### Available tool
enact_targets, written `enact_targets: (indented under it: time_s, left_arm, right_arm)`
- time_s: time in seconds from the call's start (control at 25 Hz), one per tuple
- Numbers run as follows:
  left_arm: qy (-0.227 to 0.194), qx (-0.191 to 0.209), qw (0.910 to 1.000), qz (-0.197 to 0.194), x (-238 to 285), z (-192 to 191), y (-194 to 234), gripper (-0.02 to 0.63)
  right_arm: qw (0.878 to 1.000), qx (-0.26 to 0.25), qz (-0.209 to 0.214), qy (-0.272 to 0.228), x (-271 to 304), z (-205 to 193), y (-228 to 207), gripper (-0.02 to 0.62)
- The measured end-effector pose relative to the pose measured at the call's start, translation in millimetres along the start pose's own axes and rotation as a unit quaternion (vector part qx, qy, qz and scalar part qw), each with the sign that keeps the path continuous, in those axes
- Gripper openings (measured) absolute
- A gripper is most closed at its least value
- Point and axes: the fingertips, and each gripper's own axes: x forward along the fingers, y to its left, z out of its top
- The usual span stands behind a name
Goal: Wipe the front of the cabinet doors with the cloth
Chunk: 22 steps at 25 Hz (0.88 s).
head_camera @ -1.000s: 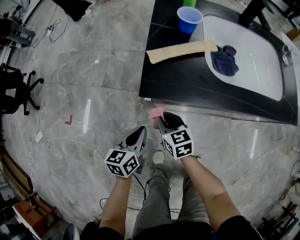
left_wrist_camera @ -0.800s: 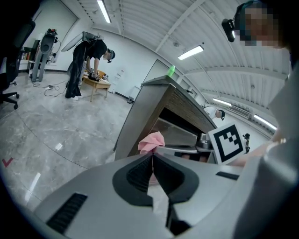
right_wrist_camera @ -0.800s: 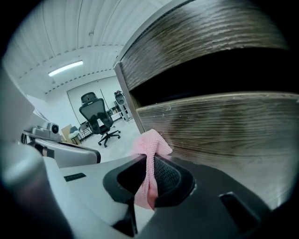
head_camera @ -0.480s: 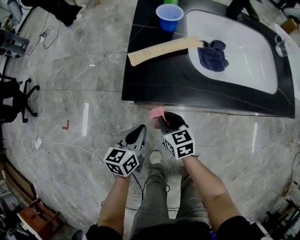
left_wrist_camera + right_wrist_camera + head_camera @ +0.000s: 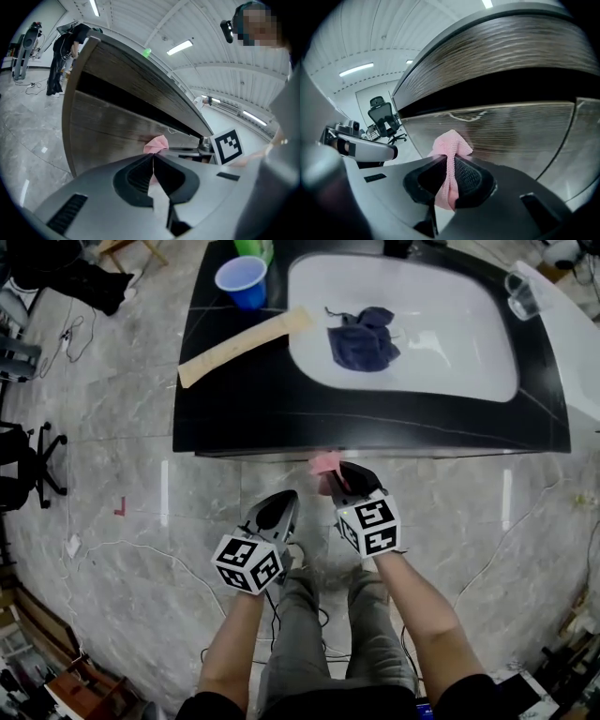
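the fingers of the right gripper (image 5: 449,157) are clamped on a pink cloth (image 5: 453,144), and a bunched tuft of it sticks out past the tips. the left gripper (image 5: 153,155) has its fingers pressed together with nothing between them, and it hangs just beside the right one, a little lower in the head view. the cloth is held up close to the wood-grain cabinet door (image 5: 511,133), under the overhang of the black countertop (image 5: 375,420). whether the cloth touches the door cannot be told. judging by this, the wipe is at its approach or first contact. the next move calls for pressing the tuft flat against the door front and sweeping it sideways, keeping the hard tips off the wood.
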Motion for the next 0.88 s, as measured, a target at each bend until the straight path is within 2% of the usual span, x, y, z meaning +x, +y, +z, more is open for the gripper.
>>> enact_targets:
  time_s: [0.28, 0.48, 0.64, 0.88]
  left_arm:
    - [0.004, 0.005, 0.9998, -0.018, 38.5, -13.2, -49.0, 0.009]
    - [0.007, 0.004, 0.9996, -0.026, 54.9, -25.7, -74.5, 0.009]
    - [0.008, 0.001, 0.9996, -0.028, 57.6, -28.4, -82.4, 0.009]
    - [0.004, -0.001, 0.9998, -0.021, 43.0, -26.8, -70.2, 0.009]
  right_arm:
    - [1.0, -0.005, -0.024, 0.002, -38.4, -11.6, -65.5, 0.054]
    - [0.999, -0.002, -0.038, 0.002, -57.1, -19.7, -96.2, 0.054]
    - [0.999, 0.005, -0.038, 0.003, -67.0, -23.1, -96.1, 0.054]
    - [1.0, -0.003, -0.01, 0.01, -60.5, -30.4, -59.9, 0.054]
